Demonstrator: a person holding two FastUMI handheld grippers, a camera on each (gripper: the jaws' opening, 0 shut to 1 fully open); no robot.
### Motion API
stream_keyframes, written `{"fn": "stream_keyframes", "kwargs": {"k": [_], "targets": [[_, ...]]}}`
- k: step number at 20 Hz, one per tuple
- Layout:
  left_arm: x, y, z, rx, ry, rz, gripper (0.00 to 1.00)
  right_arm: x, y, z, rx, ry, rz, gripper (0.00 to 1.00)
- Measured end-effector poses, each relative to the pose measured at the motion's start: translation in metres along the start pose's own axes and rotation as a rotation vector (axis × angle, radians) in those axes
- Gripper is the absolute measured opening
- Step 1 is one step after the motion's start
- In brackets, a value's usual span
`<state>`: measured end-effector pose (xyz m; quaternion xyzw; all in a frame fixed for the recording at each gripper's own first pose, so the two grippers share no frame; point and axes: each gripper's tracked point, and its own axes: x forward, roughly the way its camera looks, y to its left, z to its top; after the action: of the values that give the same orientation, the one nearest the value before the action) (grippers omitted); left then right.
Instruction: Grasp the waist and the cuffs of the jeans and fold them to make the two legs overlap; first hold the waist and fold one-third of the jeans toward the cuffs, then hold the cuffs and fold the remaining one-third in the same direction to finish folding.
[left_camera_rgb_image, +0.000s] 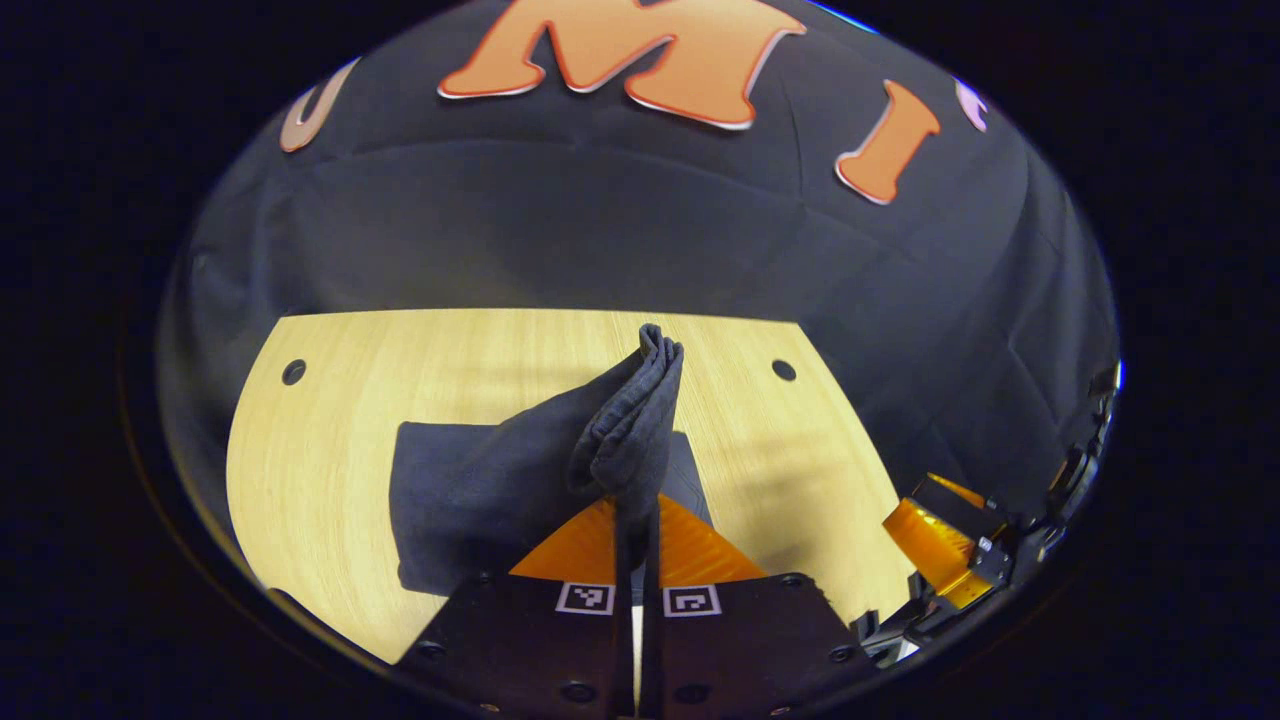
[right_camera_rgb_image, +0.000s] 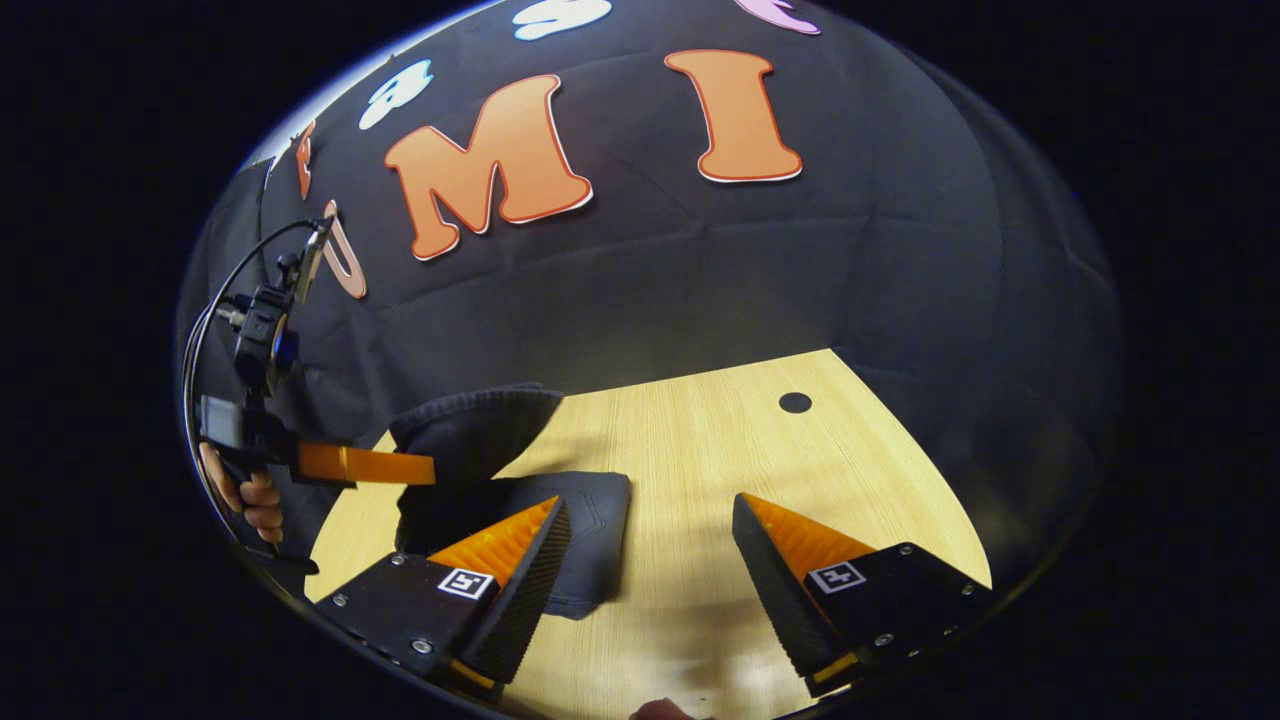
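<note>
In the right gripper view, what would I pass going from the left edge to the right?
A hand holding the left gripper → the dark jeans on the wooden table → the round hole in the tabletop.

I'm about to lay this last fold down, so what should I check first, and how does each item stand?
1. Left gripper shut on the jeans: ok, a bunched edge is pinched and lifted.
2. Right gripper free: ok, fingers wide apart, nothing between them, above the table.
3. Rest of the jeans lying flat on the table: ok, a folded stack lies under the lifted part.
4. Whether the pinched edge is the cuffs: cannot tell.
5. Both legs aligned in the stack: cannot tell.
</note>
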<state>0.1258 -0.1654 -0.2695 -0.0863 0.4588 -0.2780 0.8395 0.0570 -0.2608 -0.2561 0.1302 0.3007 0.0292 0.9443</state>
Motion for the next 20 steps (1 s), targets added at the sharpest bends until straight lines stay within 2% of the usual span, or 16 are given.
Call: {"fn": "stream_keyframes", "kwargs": {"k": [7, 8, 9, 10, 11, 12, 13, 14, 15, 18, 19, 20], "targets": [[0.034, -0.023, -0.051, 0.144, 0.104, -0.005, 0.03, 0.007, -0.003, -0.015, -0.005, 0.047, 0.004, 0.99], [0.034, -0.029, -0.058, 0.15, 0.124, -0.029, 0.04, 0.007, -0.002, -0.016, -0.007, 0.053, 0.009, 0.99], [0.032, -0.045, -0.068, 0.131, 0.16, -0.108, 0.07, 0.008, -0.001, -0.018, -0.011, 0.059, 0.008, 0.99], [0.022, -0.066, -0.078, 0.093, 0.185, -0.202, 0.11, 0.008, 0.0, -0.02, -0.016, 0.062, 0.012, 0.99], [0.016, -0.078, -0.08, 0.079, 0.189, -0.26, 0.18, 0.009, 0.0, -0.021, -0.02, 0.068, 0.012, 0.99], [0.018, -0.077, -0.082, 0.096, 0.184, -0.249, 0.23, 0.009, 0.002, -0.022, -0.022, 0.072, 0.014, 0.99], [0.022, -0.069, -0.089, 0.121, 0.189, -0.22, 0.43, 0.009, 0.003, -0.023, -0.024, 0.074, 0.015, 0.99], [0.02, -0.065, -0.09, 0.133, 0.185, -0.206, 0.35, 0.01, 0.004, -0.023, -0.026, 0.075, 0.017, 0.99], [0.018, -0.063, -0.09, 0.128, 0.178, -0.195, 0.43, 0.01, 0.006, -0.023, -0.03, 0.076, 0.021, 0.99], [0.0, -0.049, -0.071, 0.113, 0.074, -0.151, 0.43, 0.011, 0.011, -0.02, -0.037, 0.062, 0.021, 0.99], [-0.009, -0.041, -0.066, 0.115, 0.038, -0.136, 0.51, 0.008, 0.013, -0.016, -0.045, 0.042, 0.02, 0.99], [-0.015, -0.026, -0.06, 0.123, -0.005, -0.097, 0.75, 0.006, 0.016, -0.011, -0.062, 0.023, 0.015, 0.99]]}}
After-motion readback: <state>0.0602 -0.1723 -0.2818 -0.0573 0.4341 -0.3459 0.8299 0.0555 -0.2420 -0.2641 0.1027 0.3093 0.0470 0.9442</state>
